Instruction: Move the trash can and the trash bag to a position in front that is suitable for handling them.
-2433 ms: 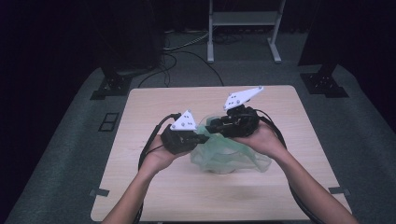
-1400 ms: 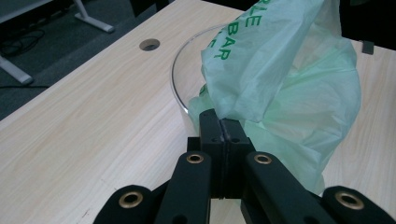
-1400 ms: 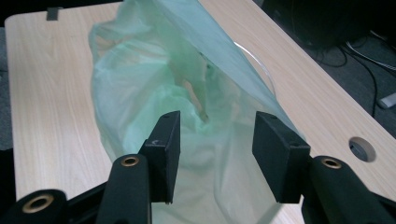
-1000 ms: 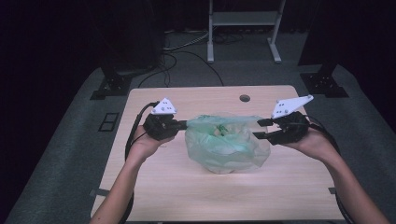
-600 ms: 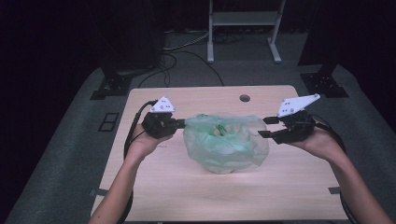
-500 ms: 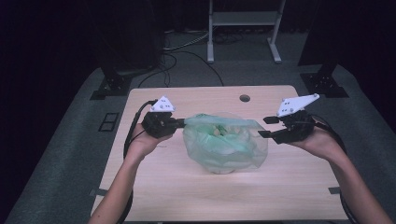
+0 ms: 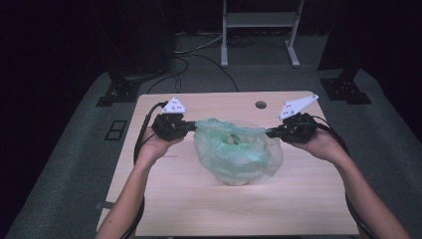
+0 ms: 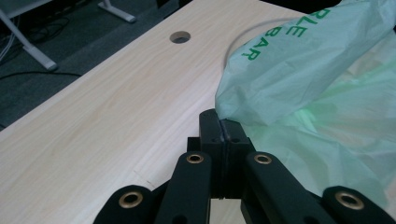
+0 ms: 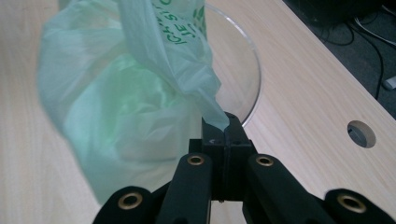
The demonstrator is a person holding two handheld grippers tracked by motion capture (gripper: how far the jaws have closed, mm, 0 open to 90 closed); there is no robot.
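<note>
Dark floor and cables ring your pale wooden table [image 7: 164,209], where a thin green plastic bag [image 7: 238,155] sits at the middle, something light just visible inside it. Your left gripper [image 8: 223,128] pinches the bag's left edge with its jaws pressed tight. Your right gripper [image 9: 223,128] has just been closing, and its jaws now pinch the bag's right corner, beside a clear round rim [image 9: 252,51].
</note>
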